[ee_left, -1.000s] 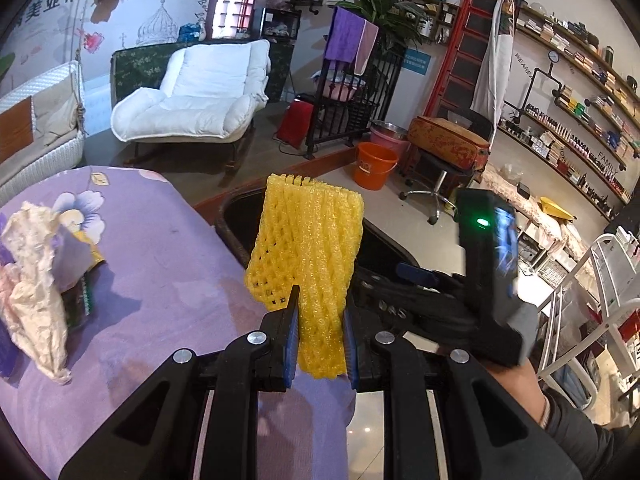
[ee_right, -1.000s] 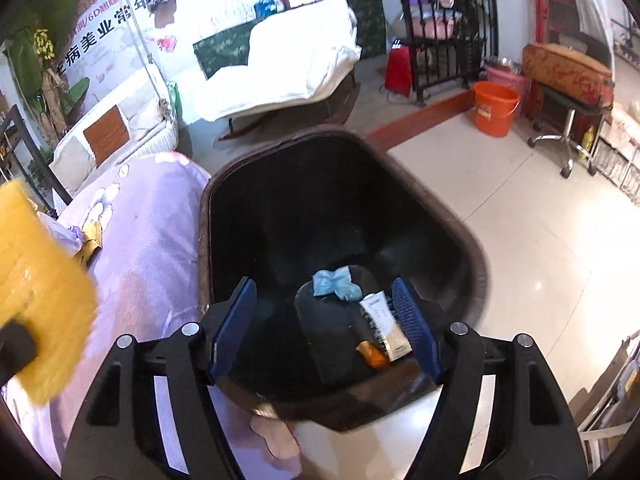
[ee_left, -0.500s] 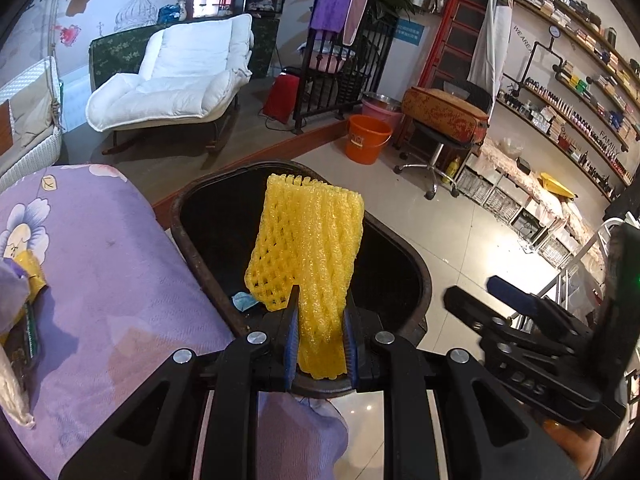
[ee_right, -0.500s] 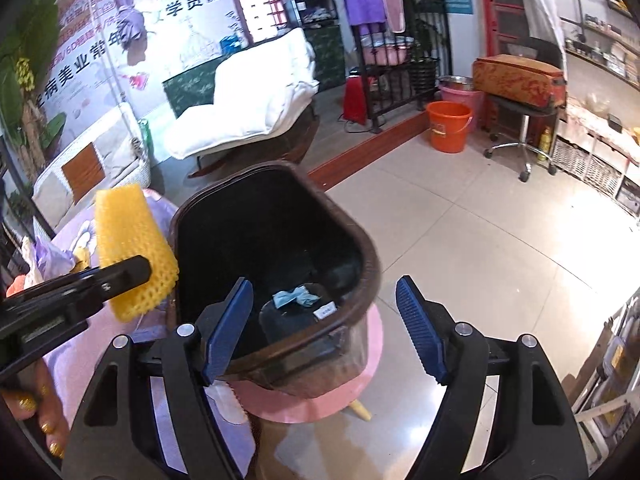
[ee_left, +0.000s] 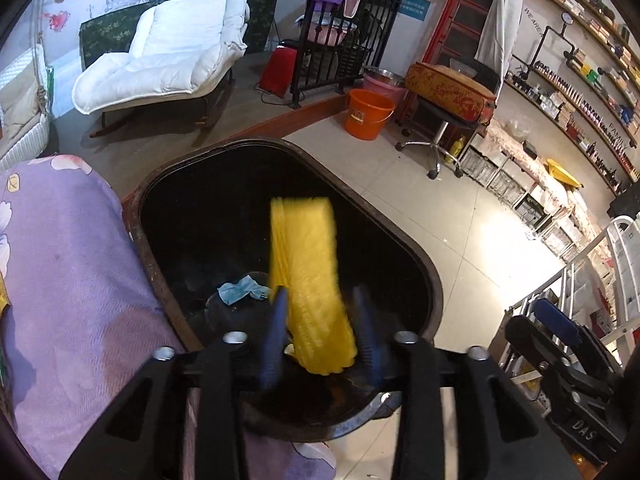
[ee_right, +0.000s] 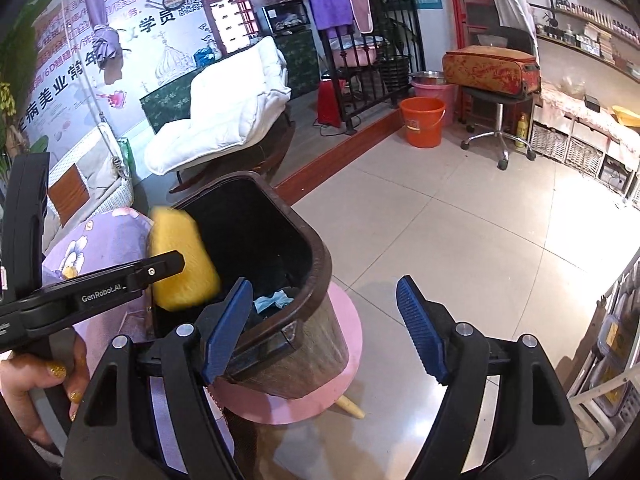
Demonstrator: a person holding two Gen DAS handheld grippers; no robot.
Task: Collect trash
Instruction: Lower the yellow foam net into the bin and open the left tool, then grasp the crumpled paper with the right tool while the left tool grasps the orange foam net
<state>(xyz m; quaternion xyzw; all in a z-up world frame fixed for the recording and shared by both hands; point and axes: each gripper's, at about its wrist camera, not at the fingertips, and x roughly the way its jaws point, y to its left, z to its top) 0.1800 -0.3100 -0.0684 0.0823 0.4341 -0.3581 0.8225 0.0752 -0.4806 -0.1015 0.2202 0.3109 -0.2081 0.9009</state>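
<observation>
Jaws of the left gripper (ee_left: 320, 332) are opening at centre frame, blurred yellow foam net sleeve (ee_left: 310, 280) loose between them above the dark brown plastic bin (ee_left: 420, 264); right gripper (ee_right: 324, 328) gapes empty.

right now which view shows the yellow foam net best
The left wrist view: the yellow foam net sits centred between the opening jaws, over the trash bin. The right wrist view shows it blurred at the bin's rim, partly behind the left gripper.

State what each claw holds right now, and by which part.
Left claw: opening, with the yellow foam net's lower end between its pads over the trash bin; no firm hold. Right claw: open, empty.
</observation>
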